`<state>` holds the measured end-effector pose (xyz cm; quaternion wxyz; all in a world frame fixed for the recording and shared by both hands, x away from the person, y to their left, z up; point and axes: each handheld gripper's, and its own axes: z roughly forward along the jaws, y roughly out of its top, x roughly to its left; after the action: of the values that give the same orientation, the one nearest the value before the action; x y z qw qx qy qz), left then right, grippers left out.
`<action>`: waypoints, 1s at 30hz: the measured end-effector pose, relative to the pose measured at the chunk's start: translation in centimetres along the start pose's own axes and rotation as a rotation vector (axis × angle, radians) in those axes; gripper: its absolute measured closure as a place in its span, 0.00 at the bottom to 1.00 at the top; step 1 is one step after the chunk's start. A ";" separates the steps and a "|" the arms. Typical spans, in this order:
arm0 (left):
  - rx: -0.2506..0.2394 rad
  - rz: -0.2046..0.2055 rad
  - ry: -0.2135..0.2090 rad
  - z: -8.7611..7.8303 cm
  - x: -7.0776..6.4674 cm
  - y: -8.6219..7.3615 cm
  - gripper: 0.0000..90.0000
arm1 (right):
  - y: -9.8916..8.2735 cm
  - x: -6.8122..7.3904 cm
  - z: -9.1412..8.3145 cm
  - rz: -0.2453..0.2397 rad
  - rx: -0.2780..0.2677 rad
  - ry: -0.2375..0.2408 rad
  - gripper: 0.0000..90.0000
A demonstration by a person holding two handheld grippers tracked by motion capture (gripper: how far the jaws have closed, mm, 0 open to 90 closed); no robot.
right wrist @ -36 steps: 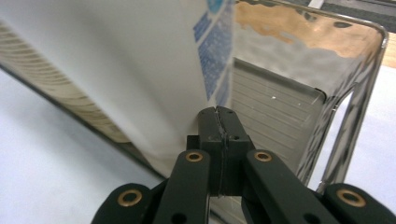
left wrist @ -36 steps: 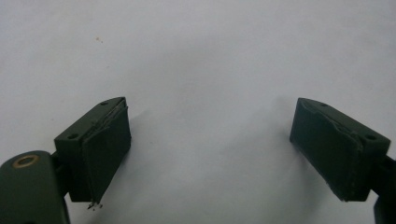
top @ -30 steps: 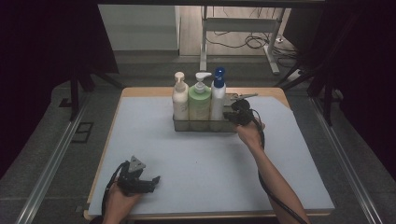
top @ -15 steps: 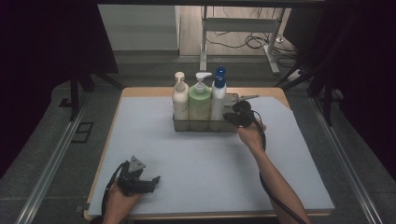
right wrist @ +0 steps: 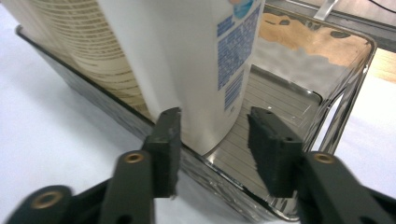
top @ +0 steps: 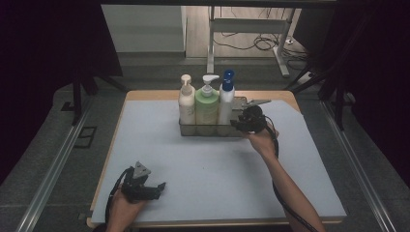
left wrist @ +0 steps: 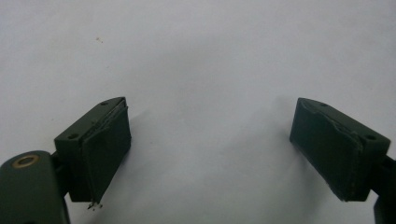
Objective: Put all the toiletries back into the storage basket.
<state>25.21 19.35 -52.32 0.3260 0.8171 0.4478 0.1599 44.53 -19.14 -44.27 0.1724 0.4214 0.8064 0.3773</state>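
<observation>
Three pump and spray bottles stand in a clear tray (top: 208, 130) at the far middle of the table: a cream one (top: 186, 104), a green one (top: 207, 105) and a white one with a blue cap (top: 225, 101). My right gripper (top: 245, 122) is at the tray's right end. In the right gripper view it (right wrist: 212, 149) is open, its jaws low on either side of the white bottle (right wrist: 187, 56) at the tray's near wall (right wrist: 112, 109). My left gripper (top: 145, 187) rests at the front left, open (left wrist: 210, 144) over the bare mat.
A white mat (top: 208, 169) covers the wooden table. The tray's right part (right wrist: 280, 121) behind the white bottle holds nothing. A neighbouring bottle (right wrist: 70, 42) stands tight against the white one. A metal desk frame (top: 241, 29) and cables lie beyond the table.
The right gripper has shifted only slightly at the tray's right end. The left hand and gripper have not moved.
</observation>
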 end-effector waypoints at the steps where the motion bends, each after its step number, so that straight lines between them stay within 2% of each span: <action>1: 0.000 0.000 0.000 0.0 0.0 0.0 0.14 | 0.0 0.0 -0.2 -0.004 -0.003 0.006 0.55; 7: 0.000 -0.001 0.000 0.0 0.0 0.0 0.14 | 0.0 0.3 -1.3 -0.029 -0.023 0.032 0.42; 9: 0.000 0.000 0.000 0.0 0.0 0.0 0.14 | 0.0 0.4 -1.5 -0.036 -0.026 0.021 0.40; 12: 0.000 -0.001 0.000 0.0 0.0 0.0 0.14 | -0.1 0.8 -2.0 -0.072 -0.021 0.018 0.35; 24: 0.000 0.000 0.001 0.0 0.0 0.0 0.14 | -0.7 1.2 -2.9 -0.084 -0.019 0.058 0.22; 30: -0.001 0.001 0.001 0.0 0.0 0.0 0.14 | -1.2 1.6 -4.0 -0.122 -0.025 0.052 0.14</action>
<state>25.21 19.35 -52.32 0.3260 0.8171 0.4477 0.1604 40.54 -20.11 -42.42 0.1793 0.3595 0.8301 0.3868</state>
